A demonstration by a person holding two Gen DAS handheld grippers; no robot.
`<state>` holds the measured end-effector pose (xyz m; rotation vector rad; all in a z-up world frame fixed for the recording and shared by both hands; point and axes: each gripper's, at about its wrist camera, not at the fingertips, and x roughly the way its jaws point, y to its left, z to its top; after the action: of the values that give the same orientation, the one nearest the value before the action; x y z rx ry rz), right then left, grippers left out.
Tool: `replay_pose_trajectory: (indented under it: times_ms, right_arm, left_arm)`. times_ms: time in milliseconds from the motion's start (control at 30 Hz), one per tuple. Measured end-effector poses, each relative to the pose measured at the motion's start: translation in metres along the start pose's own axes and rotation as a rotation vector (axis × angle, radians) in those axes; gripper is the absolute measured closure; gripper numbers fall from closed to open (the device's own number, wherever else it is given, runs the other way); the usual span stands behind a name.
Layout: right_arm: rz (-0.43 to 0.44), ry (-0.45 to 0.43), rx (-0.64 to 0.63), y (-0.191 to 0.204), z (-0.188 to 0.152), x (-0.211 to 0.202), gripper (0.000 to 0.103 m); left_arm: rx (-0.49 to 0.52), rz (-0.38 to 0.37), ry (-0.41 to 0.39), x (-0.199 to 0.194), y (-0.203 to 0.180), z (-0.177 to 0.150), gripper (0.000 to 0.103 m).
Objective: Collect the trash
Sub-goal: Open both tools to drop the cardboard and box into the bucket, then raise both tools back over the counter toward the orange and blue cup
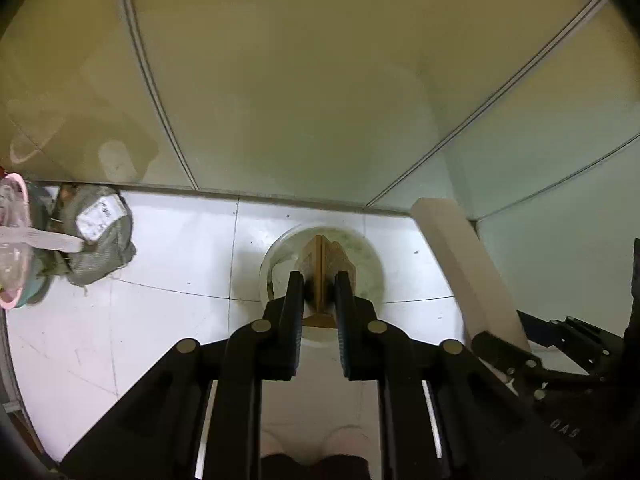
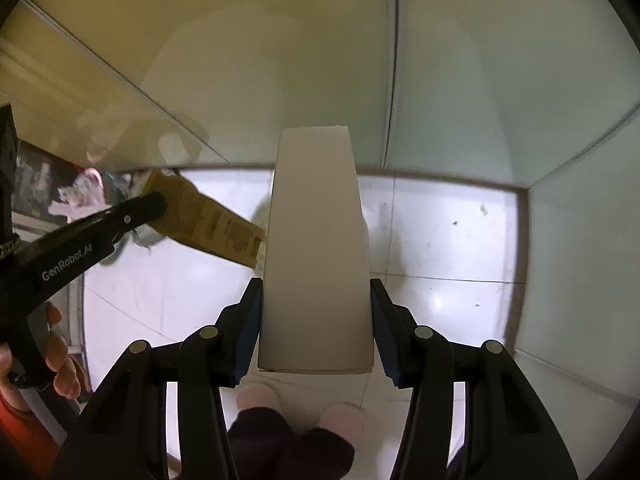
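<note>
Carrying trash to the bin: the left gripper (image 1: 318,280) clenches a flat brown cardboard box (image 1: 320,268) above the white bucket (image 1: 276,252) against the floor's far wall edge; beside it, the right gripper (image 2: 316,300) grasps a white box (image 2: 316,248); next, release both inside

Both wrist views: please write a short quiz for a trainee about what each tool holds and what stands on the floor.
1. True or false: the left tool is shut on a flat brown cardboard piece.
2. What does the right tool grip? A) a glass bottle B) a long white box C) a rag
3. In the left wrist view, what stands on the floor tiles directly beyond the cardboard piece?

Key:
1. True.
2. B; its pads press on both sides of the box.
3. A round white bin, open at the top.
</note>
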<state>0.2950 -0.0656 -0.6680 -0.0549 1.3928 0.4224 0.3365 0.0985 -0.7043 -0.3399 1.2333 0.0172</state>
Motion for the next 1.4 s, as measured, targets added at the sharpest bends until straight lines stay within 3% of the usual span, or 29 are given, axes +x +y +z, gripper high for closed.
replay_pose_trajectory:
  times_ms: [200,400,700,833,1033,1233,1400]
  right_arm:
    - [0.026,0.034,-0.015,-0.008,-0.002,0.074,0.055]
    - [0.042,0.041,-0.032,-0.009,0.001,0.105,0.055]
    - [0.011,0.023,0.011,-0.012,0.005,0.103,0.054]
    - [0.003,0.006,0.014,-0.007,0.009,0.077,0.054]
    - [0.015,-0.026,0.014,0.015,0.019,-0.017,0.054]
    - [0.019,-0.087,0.009,0.041,0.036,-0.139,0.054]
    - [0.019,-0.180,0.000,0.065,0.049,-0.251,0.054]
  left_arm:
    - [0.017,-0.004,0.031,0.074,0.012,-0.015,0.088]
    - [0.067,-0.019,0.042,0.113,0.014,-0.023,0.085]
    - [0.082,-0.045,0.057,0.112,0.021,-0.023,0.069]
    - [0.072,-0.042,0.054,0.077,0.018,-0.017,0.069]
    - [0.076,-0.035,0.046,-0.010,-0.002,-0.004,0.069]
    - [0.106,-0.025,0.004,-0.137,-0.031,0.021,0.069]
    - [0.119,-0.030,-0.081,-0.259,-0.055,0.048,0.069]
